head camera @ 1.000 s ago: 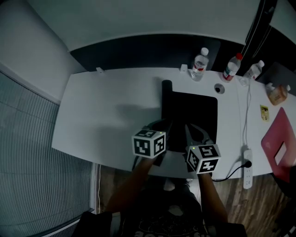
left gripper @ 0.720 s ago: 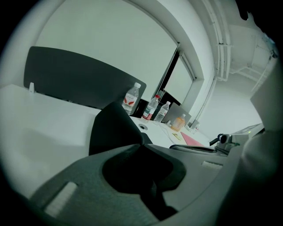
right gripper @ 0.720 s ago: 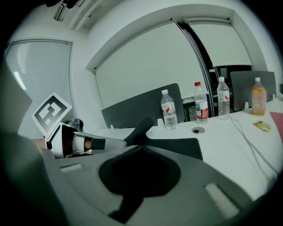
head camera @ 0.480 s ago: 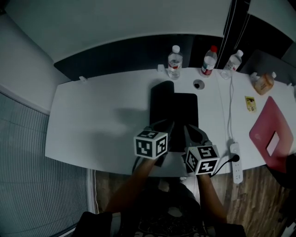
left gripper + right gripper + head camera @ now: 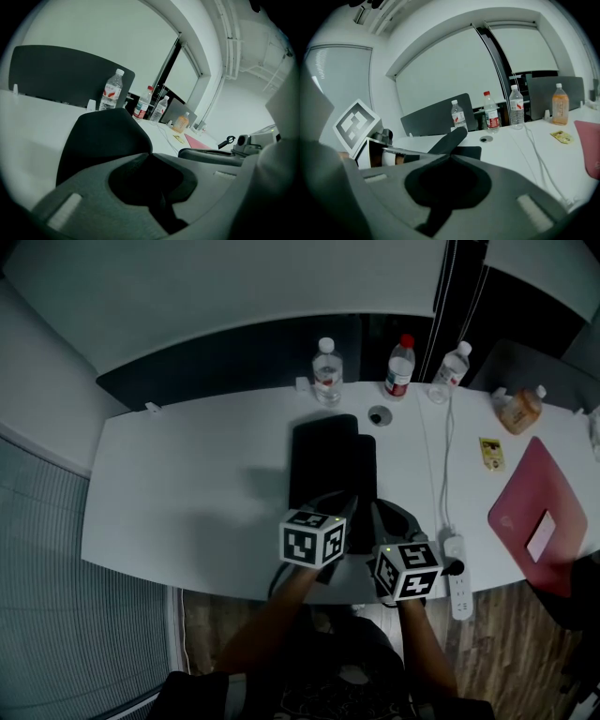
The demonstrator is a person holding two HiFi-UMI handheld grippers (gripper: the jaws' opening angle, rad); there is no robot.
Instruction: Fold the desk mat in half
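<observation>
The black desk mat lies on the white desk, partly doubled over: a raised flap covers its left part, and a narrow strip of the lower layer shows at the right. My left gripper and right gripper sit side by side at the mat's near edge, both shut on it. In the left gripper view the mat arches up from the closed jaws of the left gripper. In the right gripper view the flap rises from the tips of the right gripper.
Three water bottles stand along the desk's far edge by a dark partition. An orange bottle, a yellow card, a red folder, and a power strip with its cable are at the right. A cable hole lies behind the mat.
The raised flap has grown from a small curl to cover most of the mat, and the exposed lower strip has narrowed. Both grippers keep their hold.
</observation>
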